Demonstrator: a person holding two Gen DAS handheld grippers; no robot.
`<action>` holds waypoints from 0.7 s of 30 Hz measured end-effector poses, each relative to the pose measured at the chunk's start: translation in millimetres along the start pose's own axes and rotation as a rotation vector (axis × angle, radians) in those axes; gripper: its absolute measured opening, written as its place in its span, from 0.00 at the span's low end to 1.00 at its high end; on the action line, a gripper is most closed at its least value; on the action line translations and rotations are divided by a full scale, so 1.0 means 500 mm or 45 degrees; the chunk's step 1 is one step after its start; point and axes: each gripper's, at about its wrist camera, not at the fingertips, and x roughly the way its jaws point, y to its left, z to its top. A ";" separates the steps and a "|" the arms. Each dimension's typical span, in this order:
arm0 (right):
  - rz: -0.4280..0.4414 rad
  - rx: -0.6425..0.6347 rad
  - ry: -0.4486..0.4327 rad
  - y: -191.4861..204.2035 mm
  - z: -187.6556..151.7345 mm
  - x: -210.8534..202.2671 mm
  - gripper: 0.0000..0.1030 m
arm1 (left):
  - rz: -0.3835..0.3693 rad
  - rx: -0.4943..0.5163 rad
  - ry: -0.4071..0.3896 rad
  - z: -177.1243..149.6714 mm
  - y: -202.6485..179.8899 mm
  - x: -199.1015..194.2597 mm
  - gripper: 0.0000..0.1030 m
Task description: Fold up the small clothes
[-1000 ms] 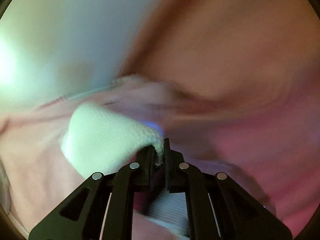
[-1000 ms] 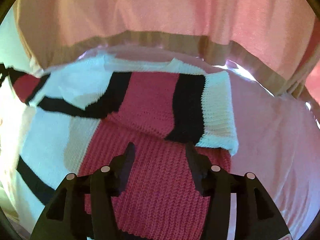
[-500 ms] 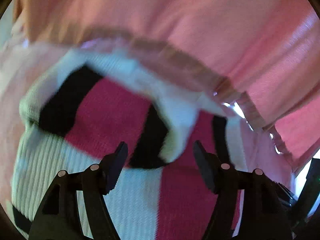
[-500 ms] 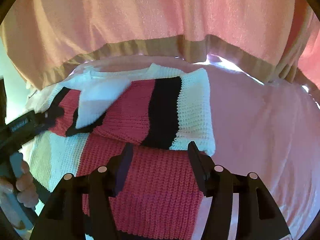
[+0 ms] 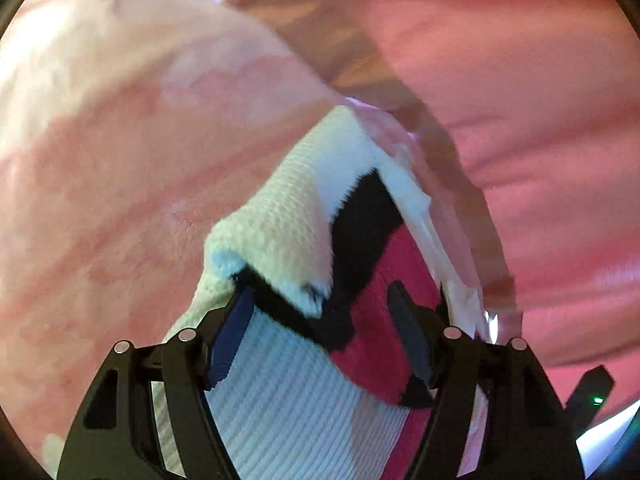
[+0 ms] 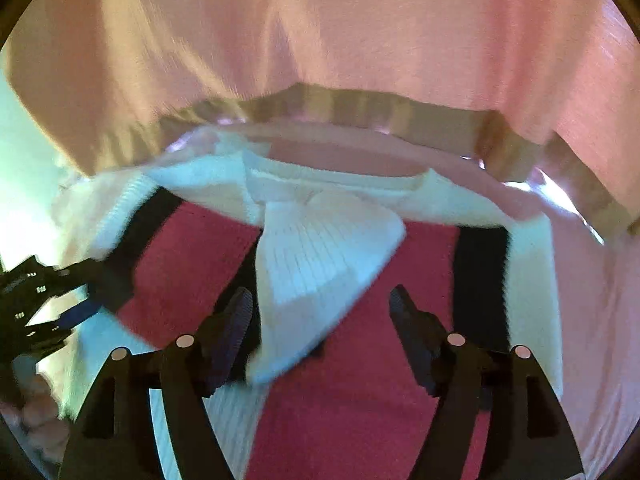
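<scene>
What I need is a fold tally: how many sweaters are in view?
1. The sweater lies on the sheet below the open right gripper, the open left gripper at its left side. Others may be hidden.

right hand-held gripper (image 6: 320,312) | jaws apart | over striped sweater (image 6: 332,380) (sleeve folded in)

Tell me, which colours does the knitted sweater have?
The sweater has red, black and white blocks; the right wrist view shows it best.
</scene>
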 end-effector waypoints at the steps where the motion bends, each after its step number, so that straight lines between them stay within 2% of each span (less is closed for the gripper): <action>1: -0.043 -0.021 0.014 0.011 0.004 0.020 0.66 | -0.007 -0.025 0.003 0.007 0.007 0.007 0.58; 2: -0.084 -0.048 0.024 0.019 0.006 0.043 0.64 | 0.006 -0.028 0.001 0.010 0.010 0.008 0.55; 3: -0.098 -0.050 0.026 0.017 0.005 0.057 0.50 | 0.018 -0.015 -0.001 0.013 0.008 0.010 0.45; 4: -0.082 -0.034 0.022 0.010 0.003 0.065 0.34 | 0.047 0.029 -0.004 0.018 0.001 0.012 0.29; 5: -0.050 -0.005 0.018 -0.004 0.004 0.064 0.14 | 0.059 0.055 -0.004 0.020 -0.002 0.015 0.21; 6: -0.012 0.050 -0.014 -0.024 0.009 0.045 0.13 | 0.067 0.075 -0.007 0.023 -0.003 0.014 0.10; 7: 0.049 0.105 -0.073 -0.044 0.014 0.017 0.12 | 0.070 0.075 -0.026 0.024 -0.002 0.006 0.09; 9: 0.243 0.234 -0.221 -0.109 0.013 -0.067 0.11 | 0.087 0.069 -0.069 0.030 0.001 -0.002 0.08; 11: 0.339 0.336 -0.289 -0.180 -0.016 -0.109 0.10 | 0.095 0.083 -0.072 0.032 0.005 -0.012 0.08; 12: 0.276 0.338 -0.241 -0.208 -0.032 -0.087 0.09 | 0.099 0.092 -0.051 0.030 0.006 -0.008 0.08; 13: 0.216 0.324 -0.142 -0.228 -0.049 -0.047 0.09 | 0.135 0.099 -0.037 0.024 0.010 -0.001 0.08; 14: 0.191 0.341 0.018 -0.252 -0.081 0.016 0.07 | 0.145 0.099 -0.028 0.022 0.010 0.008 0.08; 15: 0.197 0.368 0.117 -0.269 -0.108 0.053 0.03 | 0.164 0.101 -0.016 0.017 0.012 0.020 0.08; 16: 0.238 0.390 0.131 -0.282 -0.130 0.067 0.02 | 0.179 0.103 -0.022 0.013 0.013 0.024 0.08; 17: 0.268 0.394 0.078 -0.294 -0.138 0.055 0.02 | 0.186 0.110 -0.037 0.010 0.014 0.023 0.08; 21: 0.414 0.515 0.096 -0.334 -0.133 0.051 0.17 | 0.165 0.062 -0.045 0.012 0.017 0.014 0.11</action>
